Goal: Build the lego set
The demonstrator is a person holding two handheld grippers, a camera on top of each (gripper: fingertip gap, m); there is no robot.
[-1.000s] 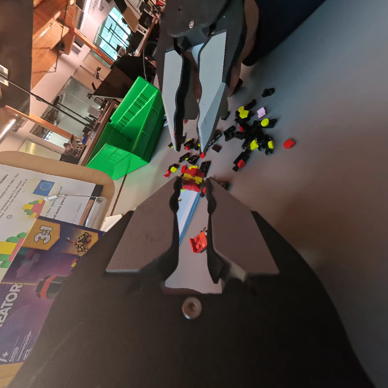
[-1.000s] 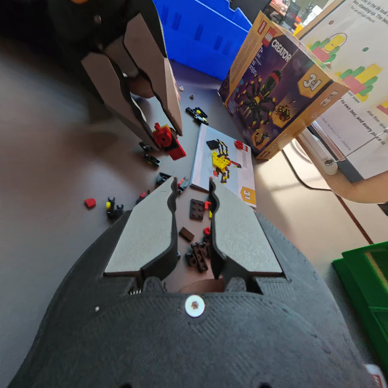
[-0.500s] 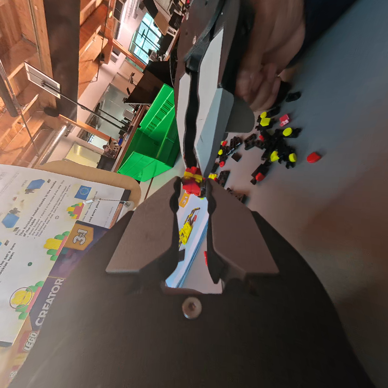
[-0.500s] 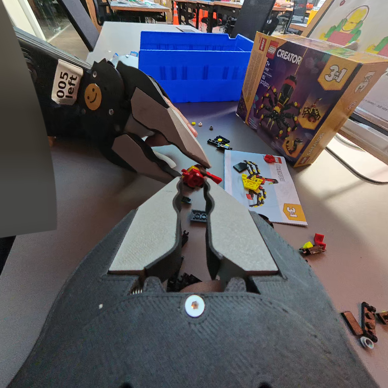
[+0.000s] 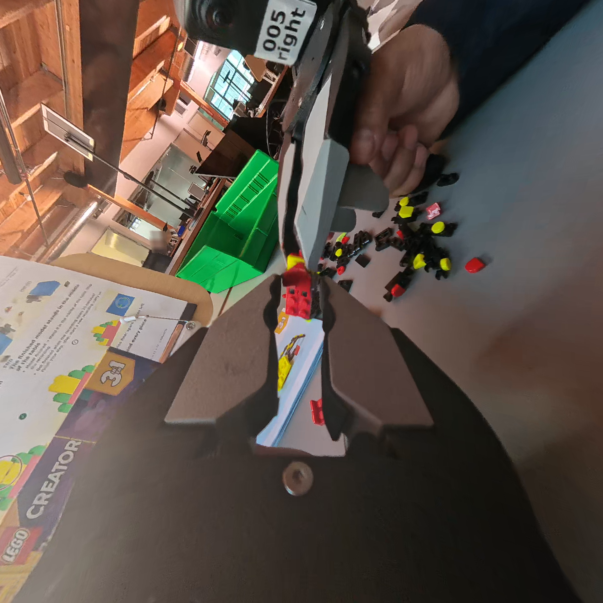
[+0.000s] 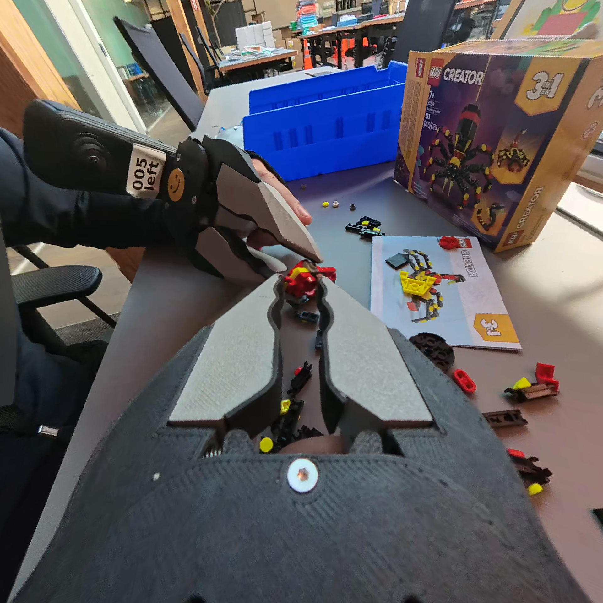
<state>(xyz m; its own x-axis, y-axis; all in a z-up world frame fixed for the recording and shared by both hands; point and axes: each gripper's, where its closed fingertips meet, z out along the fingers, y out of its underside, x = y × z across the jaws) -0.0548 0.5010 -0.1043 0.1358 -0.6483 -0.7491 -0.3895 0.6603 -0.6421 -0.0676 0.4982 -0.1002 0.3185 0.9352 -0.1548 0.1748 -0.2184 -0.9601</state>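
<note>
Both jaws meet on one small red and yellow brick model [image 5: 297, 295], held above the grey surface [image 6: 538, 293]: my left jaws [image 5: 298, 293] clamp its red lower part, my right jaws [image 6: 298, 282] pinch it from the other side. Just right of it in the right wrist view lies the instruction booklet [image 6: 456, 313], with the set's box [image 6: 489, 137] farther off. Loose black, yellow and red pieces [image 5: 414, 248] lie scattered near my right hand [image 5: 408, 107].
</note>
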